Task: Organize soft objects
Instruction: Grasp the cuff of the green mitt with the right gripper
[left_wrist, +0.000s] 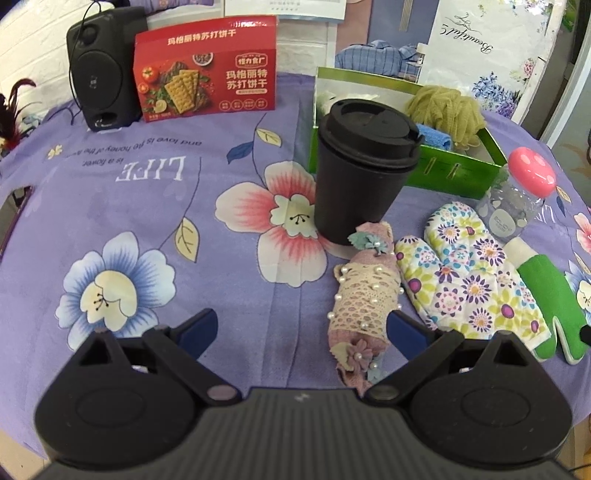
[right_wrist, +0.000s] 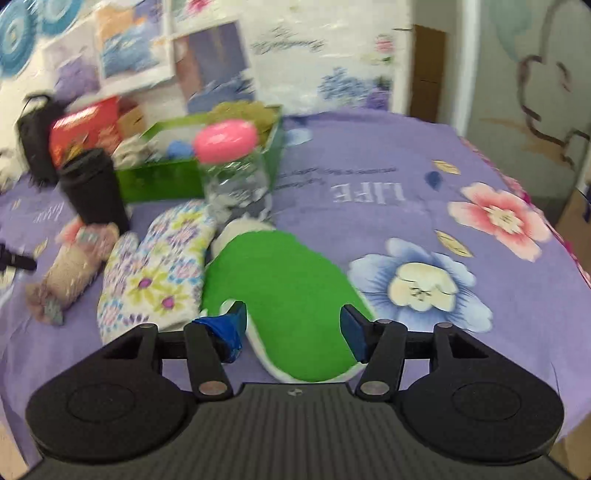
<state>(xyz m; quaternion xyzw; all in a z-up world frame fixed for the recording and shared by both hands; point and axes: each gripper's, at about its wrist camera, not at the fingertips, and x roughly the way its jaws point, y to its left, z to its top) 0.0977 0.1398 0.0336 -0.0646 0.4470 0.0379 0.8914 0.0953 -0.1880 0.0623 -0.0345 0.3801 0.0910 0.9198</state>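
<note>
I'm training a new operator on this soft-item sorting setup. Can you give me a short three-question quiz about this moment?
1. True or false: the right gripper is shut on the green mitt.
2. Which soft item is already in the green box?
A. the floral oven mitt
B. the bath pouf
C. the lace pouch
3. Fill in: the tall thing standing just behind the lace pouch is a black ____.

Key: 1 false, its fingers are spread either side of the mitt; 2 B; 3 cup.
</note>
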